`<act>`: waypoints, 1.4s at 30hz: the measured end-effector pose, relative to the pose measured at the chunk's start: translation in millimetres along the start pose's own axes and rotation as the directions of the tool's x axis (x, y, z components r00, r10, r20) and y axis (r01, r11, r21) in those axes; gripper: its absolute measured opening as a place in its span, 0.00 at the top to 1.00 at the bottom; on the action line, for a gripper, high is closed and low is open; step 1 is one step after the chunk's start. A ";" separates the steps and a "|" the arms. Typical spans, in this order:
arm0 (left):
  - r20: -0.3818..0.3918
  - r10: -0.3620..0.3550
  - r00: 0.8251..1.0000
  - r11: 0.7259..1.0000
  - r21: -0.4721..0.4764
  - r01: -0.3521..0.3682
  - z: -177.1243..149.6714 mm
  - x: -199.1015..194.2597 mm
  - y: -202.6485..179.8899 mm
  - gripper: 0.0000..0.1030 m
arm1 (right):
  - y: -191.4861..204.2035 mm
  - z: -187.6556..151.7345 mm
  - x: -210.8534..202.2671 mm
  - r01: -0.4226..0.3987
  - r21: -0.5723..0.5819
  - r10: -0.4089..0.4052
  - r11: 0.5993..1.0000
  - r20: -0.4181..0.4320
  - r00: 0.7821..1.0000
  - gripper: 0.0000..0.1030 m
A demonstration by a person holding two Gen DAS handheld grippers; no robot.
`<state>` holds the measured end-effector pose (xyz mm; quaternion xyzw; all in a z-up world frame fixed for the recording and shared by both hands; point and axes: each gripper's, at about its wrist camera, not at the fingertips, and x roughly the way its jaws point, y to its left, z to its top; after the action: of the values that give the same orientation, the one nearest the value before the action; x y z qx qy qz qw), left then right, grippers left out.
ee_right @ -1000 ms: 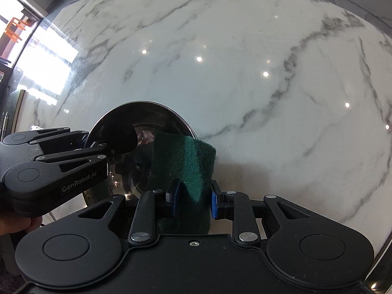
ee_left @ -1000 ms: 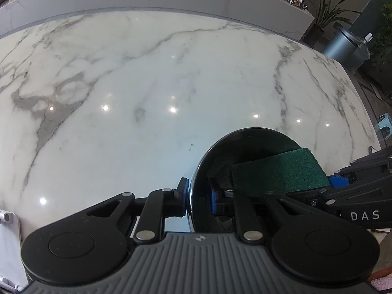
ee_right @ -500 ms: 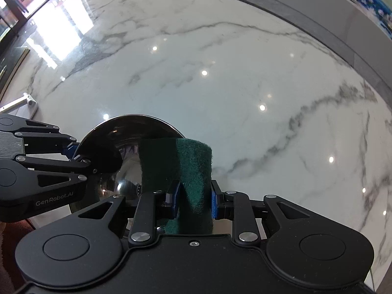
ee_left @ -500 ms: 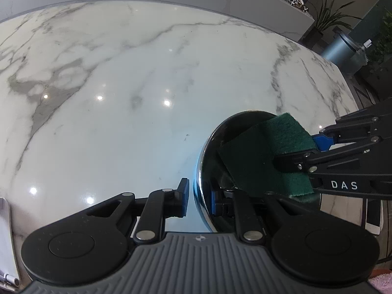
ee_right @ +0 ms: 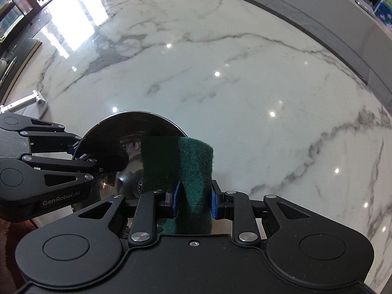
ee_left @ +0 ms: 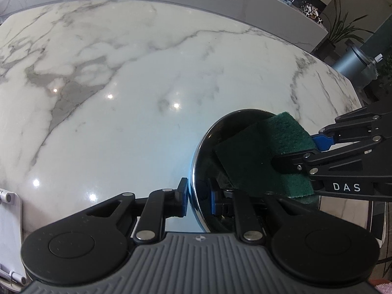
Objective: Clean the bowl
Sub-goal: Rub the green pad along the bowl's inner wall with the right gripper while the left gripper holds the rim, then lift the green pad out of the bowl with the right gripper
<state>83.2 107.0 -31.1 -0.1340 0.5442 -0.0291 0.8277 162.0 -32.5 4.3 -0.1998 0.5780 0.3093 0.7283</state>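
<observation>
- Left gripper [ee_left: 198, 197] under my control is clamped on the rim of the steel bowl [ee_left: 196, 171], one blue pad outside the wall and one inside, jaws nearly together.
- Right gripper [ee_right: 193, 199] is pinched tight on a folded green scouring pad [ee_right: 193, 166], which stands up between its blue pads and leans into the bowl's mouth.
- From my left wrist view, the bowl sits at the near right part of the white marble tabletop [ee_left: 122, 98], tipped on edge so its dark inside faces the pad.
- Against a second ago: the scouring pad lay flat and wide across the lower part of the bowl; now I see it turned slantwise, its far corner reaching up to the bowl's far rim. The right gripper has rolled and come in higher on the right of that view. My left grip on the rim is unchanged.
- In the right wrist view the tabletop's far edge has swung round, so more of the grey ledge [ee_right: 318, 24] shows.
- Writing I can read: "DAS" on the right gripper's side, "GenRobot.AI" on the left gripper's arm.
</observation>
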 end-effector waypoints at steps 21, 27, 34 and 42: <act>0.000 0.014 1.000 1.000 0.014 -0.014 0.3 -0.3 -3.6 0.84 | -25.2 -38.0 -7.5 -0.136 0.370 0.145 0.919 0.004 0.989 0.77; -0.008 0.013 1.000 1.000 0.016 -0.013 0.6 -0.3 -3.4 0.84 | -29.3 -47.8 -21.5 -0.177 0.391 0.170 0.903 0.054 0.984 0.77; -0.008 0.019 1.000 1.000 0.018 -0.018 0.1 -0.5 -5.1 0.84 | -30.1 -56.4 -51.0 -0.195 0.343 0.155 0.919 0.141 0.978 0.77; -0.001 0.026 1.000 0.999 0.019 -0.026 -0.2 -0.6 -6.3 0.84 | -36.8 -67.5 -89.1 -0.130 0.307 0.055 0.943 0.243 0.969 0.77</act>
<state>83.3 101.1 -29.1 -0.1188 0.5459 -0.0236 0.8290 126.1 -122.7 70.9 -0.0140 0.5407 0.2663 0.7978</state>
